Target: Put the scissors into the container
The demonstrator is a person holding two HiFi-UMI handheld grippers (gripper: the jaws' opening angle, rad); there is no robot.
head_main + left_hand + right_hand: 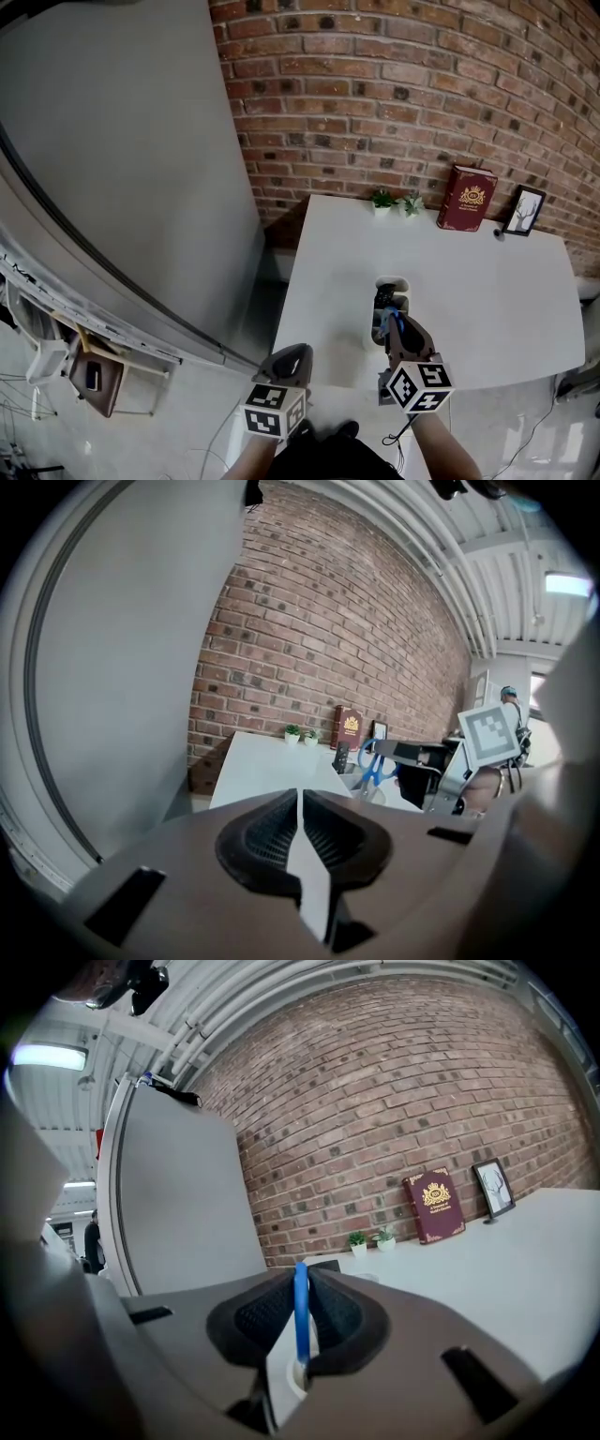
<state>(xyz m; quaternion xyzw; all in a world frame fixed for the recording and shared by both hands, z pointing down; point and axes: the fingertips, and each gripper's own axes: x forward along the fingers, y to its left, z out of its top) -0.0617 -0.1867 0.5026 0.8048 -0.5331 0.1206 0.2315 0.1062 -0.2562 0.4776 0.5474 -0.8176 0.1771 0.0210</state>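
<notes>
On the white table (pixel 497 300) stands a white container (pixel 391 282) near the front middle, with a dark item upright in it. The blue-handled scissors (pixel 396 324) hang over its near side, blades down toward the opening, with my right gripper (pixel 395 334) shut on them. In the right gripper view the blue handle (pixel 300 1309) is pinched between the pads, above the white rim (pixel 293 1375). The left gripper view shows the scissors (pixel 377 762) from the side. My left gripper (pixel 289 362) hangs shut and empty off the table's front left corner.
A red book (pixel 466 198), a framed picture (pixel 524 210) and two small potted plants (pixel 382 200) line the table's far edge against the brick wall. A large grey panel (pixel 122 159) stands to the left. A chair (pixel 94 375) sits on the floor at lower left.
</notes>
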